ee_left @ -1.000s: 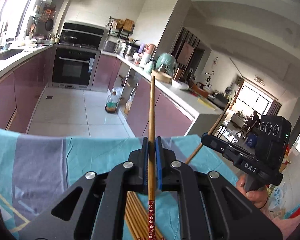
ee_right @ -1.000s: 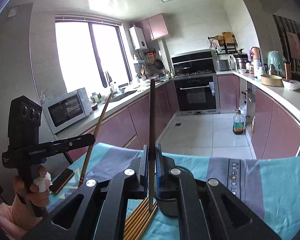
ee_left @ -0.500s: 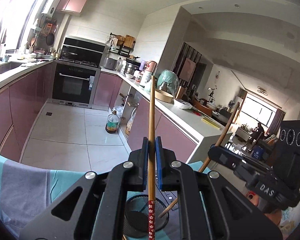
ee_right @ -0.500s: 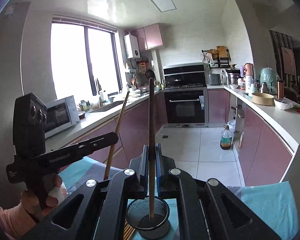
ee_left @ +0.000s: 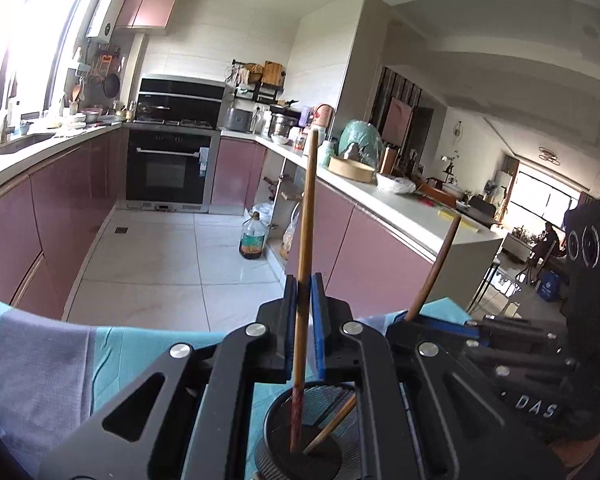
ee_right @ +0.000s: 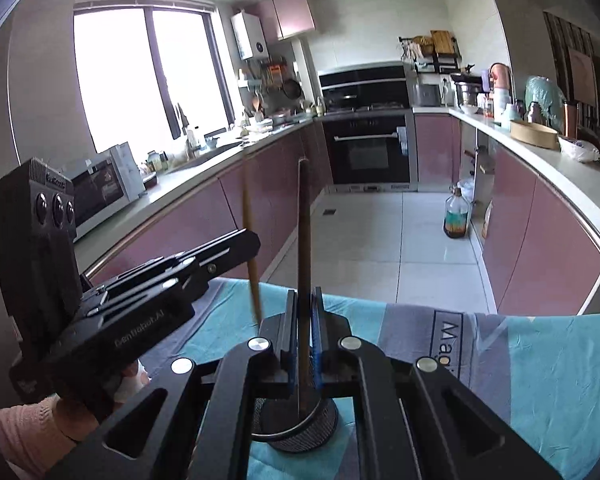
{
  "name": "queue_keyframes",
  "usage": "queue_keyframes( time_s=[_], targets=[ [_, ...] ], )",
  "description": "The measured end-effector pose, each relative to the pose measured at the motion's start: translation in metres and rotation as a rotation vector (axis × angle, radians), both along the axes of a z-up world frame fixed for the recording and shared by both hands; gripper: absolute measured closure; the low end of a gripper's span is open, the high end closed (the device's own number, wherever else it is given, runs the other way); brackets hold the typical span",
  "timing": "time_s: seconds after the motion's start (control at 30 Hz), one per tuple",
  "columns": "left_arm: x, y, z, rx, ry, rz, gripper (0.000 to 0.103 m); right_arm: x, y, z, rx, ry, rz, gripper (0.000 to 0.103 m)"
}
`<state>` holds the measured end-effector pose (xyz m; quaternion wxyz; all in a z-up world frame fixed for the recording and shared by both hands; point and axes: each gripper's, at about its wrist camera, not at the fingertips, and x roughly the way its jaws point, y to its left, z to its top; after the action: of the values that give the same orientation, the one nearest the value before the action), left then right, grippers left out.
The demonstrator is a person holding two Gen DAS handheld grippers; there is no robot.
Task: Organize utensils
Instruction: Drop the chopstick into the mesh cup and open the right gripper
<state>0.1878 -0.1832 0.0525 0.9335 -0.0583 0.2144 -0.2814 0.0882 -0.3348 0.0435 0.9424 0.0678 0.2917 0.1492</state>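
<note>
A teal and grey cloth (ee_left: 112, 360) covers the table, its far edge facing the kitchen floor. Near that far edge stands a black mesh holder (ee_left: 304, 436), round and upright on the cloth.

The left gripper (ee_left: 303, 320) is clamped narrowly on a wooden chopstick (ee_left: 306, 220), which stands nearly upright with its patterned lower end down inside the mesh holder. The right gripper (ee_right: 304, 334) is likewise pinched tight on a darker chopstick (ee_right: 303, 240), also upright, its lower end reaching into the same holder (ee_right: 296, 424).

In the left wrist view a third stick end (ee_left: 332, 426) leans inside the holder; the right gripper's body blocks which chopstick it belongs to.
</note>
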Motion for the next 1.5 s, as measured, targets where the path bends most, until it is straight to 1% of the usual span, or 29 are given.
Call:
queue_keyframes(
  time_s=[0.1,0.13,0.17,0.2,0.23,0.27,0.33,0.4,0.5,0.6,0.67,0.73,0.77,0.83,0.9,1.07,1.2,1.27,1.33,1.4,1.5],
  targets=[
    [0.003,-0.001,-0.016,0.039,0.025,-0.005,0.095,0.004,0.0,-0.006,0.01,0.023,-0.005,0.093],
    [0.003,0.0,-0.019,0.055,0.027,-0.006,0.095,0.004,-0.001,-0.007,0.012,0.027,-0.007,0.085],
    [0.0,0.003,-0.025,0.075,0.028,-0.011,0.094,0.004,-0.002,-0.009,0.017,0.028,-0.013,0.08],
    [-0.002,0.006,-0.028,0.089,0.035,-0.016,0.094,0.002,-0.003,-0.01,0.019,0.027,-0.018,0.072],
    [-0.002,0.008,-0.029,0.098,0.043,-0.015,0.094,0.0,-0.005,-0.012,0.02,0.025,-0.023,0.068],
    [-0.004,0.013,-0.03,0.104,0.05,-0.012,0.092,-0.002,-0.006,-0.013,0.021,0.023,-0.027,0.066],
    [-0.007,0.023,-0.029,0.117,0.054,-0.008,0.073,-0.011,-0.01,-0.016,0.024,0.02,-0.04,0.054],
    [-0.011,0.038,-0.029,0.121,0.054,-0.001,0.066,-0.023,-0.013,-0.02,0.038,0.011,-0.039,0.05],
    [-0.012,0.064,-0.033,0.123,0.087,0.004,0.064,-0.042,-0.014,-0.032,0.059,0.023,-0.01,0.05],
    [-0.022,0.086,-0.048,0.156,0.126,-0.007,0.064,-0.06,-0.005,-0.05,0.081,0.063,0.05,0.05],
    [-0.031,0.095,-0.064,0.179,0.175,-0.026,0.064,-0.071,0.007,-0.067,0.098,0.126,0.112,0.05],
    [-0.042,0.107,-0.083,0.204,0.22,-0.043,0.064,-0.08,0.025,-0.087,0.089,0.195,0.163,0.051],
    [-0.046,0.11,-0.091,0.21,0.243,-0.054,0.064,-0.082,0.032,-0.095,0.09,0.225,0.182,0.052],
    [-0.057,0.118,-0.113,0.214,0.303,-0.088,0.064,-0.085,0.047,-0.113,0.095,0.289,0.213,0.063],
    [-0.069,0.123,-0.13,0.223,0.342,-0.109,0.064,-0.086,0.058,-0.123,0.106,0.316,0.233,0.065],
    [-0.094,0.133,-0.152,0.202,0.41,-0.146,0.064,-0.092,0.078,-0.131,0.115,0.345,0.246,0.066],
    [-0.109,0.134,-0.156,0.207,0.411,-0.179,0.064,-0.097,0.085,-0.129,0.117,0.346,0.24,0.066],
    [-0.111,0.126,-0.153,0.207,0.407,-0.181,0.064,-0.096,0.086,-0.129,0.116,0.345,0.227,0.068],
    [-0.111,0.126,-0.153,0.208,0.399,-0.177,0.064,-0.097,0.086,-0.128,0.1,0.347,0.208,0.073],
    [-0.113,0.124,-0.152,0.212,0.397,-0.174,0.065,-0.096,0.088,-0.129,0.085,0.346,0.191,0.074],
    [-0.111,0.123,-0.154,0.222,0.403,-0.17,0.066,-0.094,0.091,-0.128,0.051,0.346,0.17,0.08]
  ],
)
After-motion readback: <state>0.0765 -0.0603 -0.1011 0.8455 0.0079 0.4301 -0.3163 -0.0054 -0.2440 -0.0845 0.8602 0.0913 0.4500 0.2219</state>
